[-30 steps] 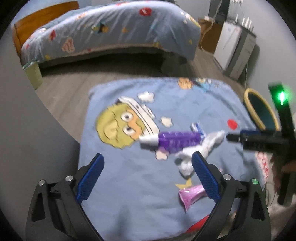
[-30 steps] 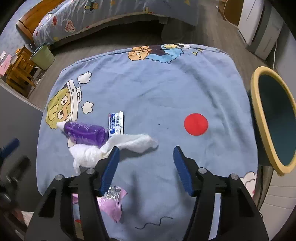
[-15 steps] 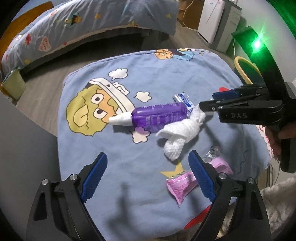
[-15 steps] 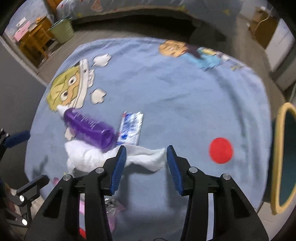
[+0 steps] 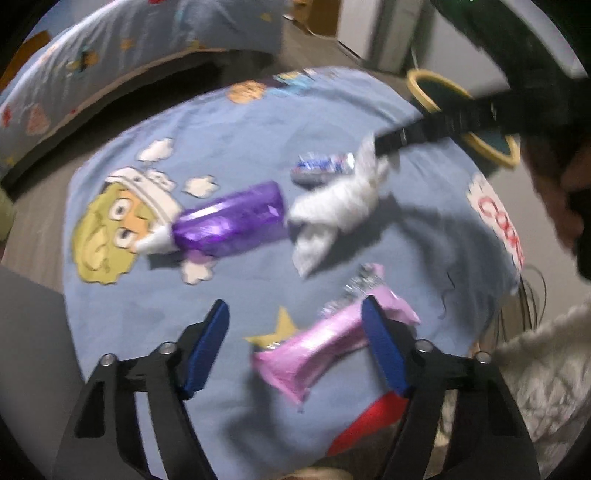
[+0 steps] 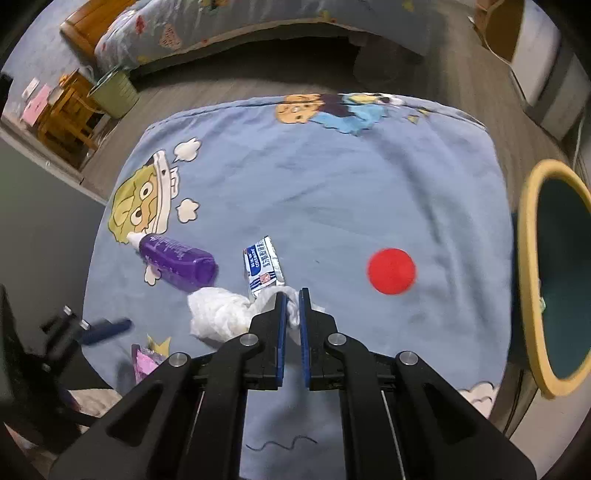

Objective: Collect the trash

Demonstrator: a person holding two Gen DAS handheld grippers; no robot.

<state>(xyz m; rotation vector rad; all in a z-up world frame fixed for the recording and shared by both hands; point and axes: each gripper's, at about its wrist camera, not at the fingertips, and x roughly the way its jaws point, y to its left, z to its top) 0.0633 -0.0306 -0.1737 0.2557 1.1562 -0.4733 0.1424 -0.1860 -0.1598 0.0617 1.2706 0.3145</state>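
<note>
left of the left gripper (image 5: 295,332) lies the purple bottle (image 5: 229,221), ahead on the blanket (image 5: 332,118). its jaws, just closing, straddle the pink wrapper (image 5: 314,354) without pressing it: light, crinkly, probably slippery, best pinched mid-length. the right gripper (image 6: 291,306) is clamped on the white tissue (image 6: 218,314), soft and limp, trailing leftward. the bin (image 6: 528,258) sits to its right.

Grey wood floor (image 6: 207,92); beyond the gripper a bed (image 6: 258,18) under a patterned cover, a wooden stool (image 6: 64,114) far left, a white cabinet (image 6: 546,85) far right.
</note>
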